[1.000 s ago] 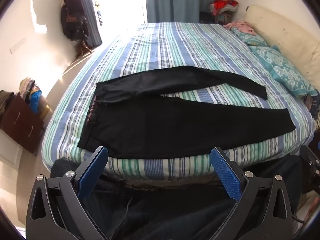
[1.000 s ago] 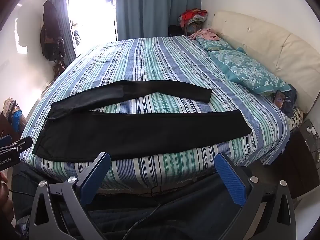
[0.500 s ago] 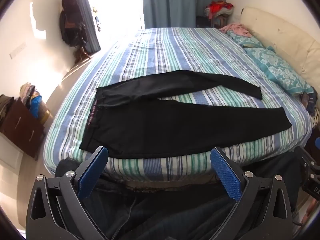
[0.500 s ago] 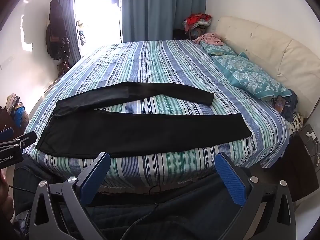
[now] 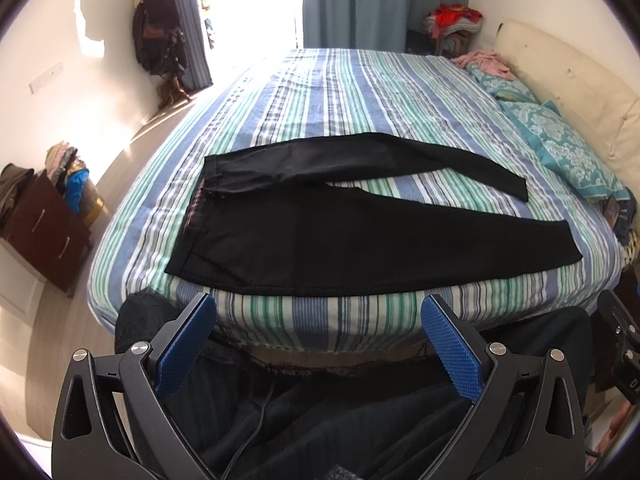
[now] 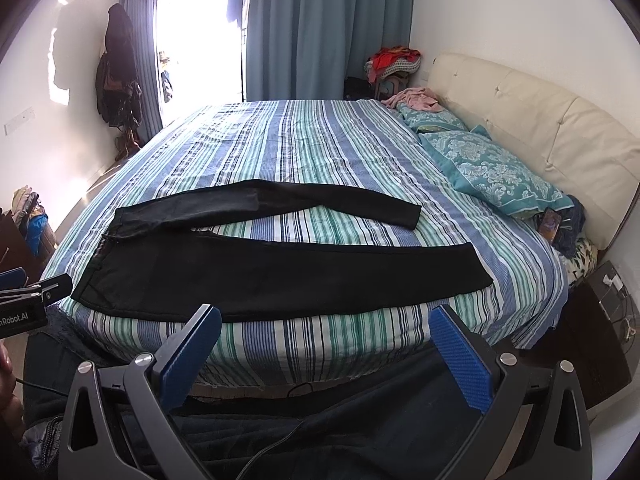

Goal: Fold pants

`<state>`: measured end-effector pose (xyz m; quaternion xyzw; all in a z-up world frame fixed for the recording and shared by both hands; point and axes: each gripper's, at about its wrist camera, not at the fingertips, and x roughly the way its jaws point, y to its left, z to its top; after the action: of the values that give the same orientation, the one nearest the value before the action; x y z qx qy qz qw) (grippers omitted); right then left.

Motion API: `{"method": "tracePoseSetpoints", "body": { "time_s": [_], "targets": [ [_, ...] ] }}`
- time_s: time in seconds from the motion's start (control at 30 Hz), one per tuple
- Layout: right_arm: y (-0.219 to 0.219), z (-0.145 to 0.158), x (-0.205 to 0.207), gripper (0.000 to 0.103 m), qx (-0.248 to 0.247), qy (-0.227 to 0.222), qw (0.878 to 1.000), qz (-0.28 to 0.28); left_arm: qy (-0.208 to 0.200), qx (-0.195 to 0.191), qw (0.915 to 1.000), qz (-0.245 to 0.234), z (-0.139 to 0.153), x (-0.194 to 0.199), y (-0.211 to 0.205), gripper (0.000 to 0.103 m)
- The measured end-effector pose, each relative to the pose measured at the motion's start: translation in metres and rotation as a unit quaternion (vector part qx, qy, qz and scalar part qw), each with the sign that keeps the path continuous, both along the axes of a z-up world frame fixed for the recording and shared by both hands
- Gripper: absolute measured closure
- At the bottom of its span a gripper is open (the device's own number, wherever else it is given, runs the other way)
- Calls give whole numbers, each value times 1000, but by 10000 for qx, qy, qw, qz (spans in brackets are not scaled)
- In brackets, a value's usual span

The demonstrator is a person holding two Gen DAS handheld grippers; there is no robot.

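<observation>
Black pants [image 5: 320, 248] lie flat on the striped bed [image 5: 340, 92], waistband at the left, both legs spread apart toward the right. They also show in the right wrist view [image 6: 280, 276]. My left gripper [image 5: 318, 340] is open and empty, held in front of the bed's near edge, short of the pants. My right gripper [image 6: 324, 344] is open and empty, also short of the near edge. The left gripper's body shows at the left edge of the right wrist view [image 6: 24, 300].
Teal pillows [image 6: 492, 168] and a cream headboard [image 6: 540, 120] lie at the right. A dark dresser [image 5: 36, 232] with clothes stands left of the bed. Blue curtains [image 6: 320, 28] and a bright window are at the back. A dark nightstand [image 6: 592, 328] stands at the right.
Both grippers have pulled back and risen a little, so the bed and pants sit lower and farther in view. Both stay open. The pants have not moved.
</observation>
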<state>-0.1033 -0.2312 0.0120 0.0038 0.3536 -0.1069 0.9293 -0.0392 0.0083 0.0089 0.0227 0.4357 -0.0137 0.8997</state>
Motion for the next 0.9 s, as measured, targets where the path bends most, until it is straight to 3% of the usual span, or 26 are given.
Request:
{"method": "tracePoseSetpoints", "body": {
  "time_s": [0.9],
  "targets": [
    [10,-13,20,0,-169,219,9996,94,297,425,9986,109,-21,16,-1,1]
  ]
}}
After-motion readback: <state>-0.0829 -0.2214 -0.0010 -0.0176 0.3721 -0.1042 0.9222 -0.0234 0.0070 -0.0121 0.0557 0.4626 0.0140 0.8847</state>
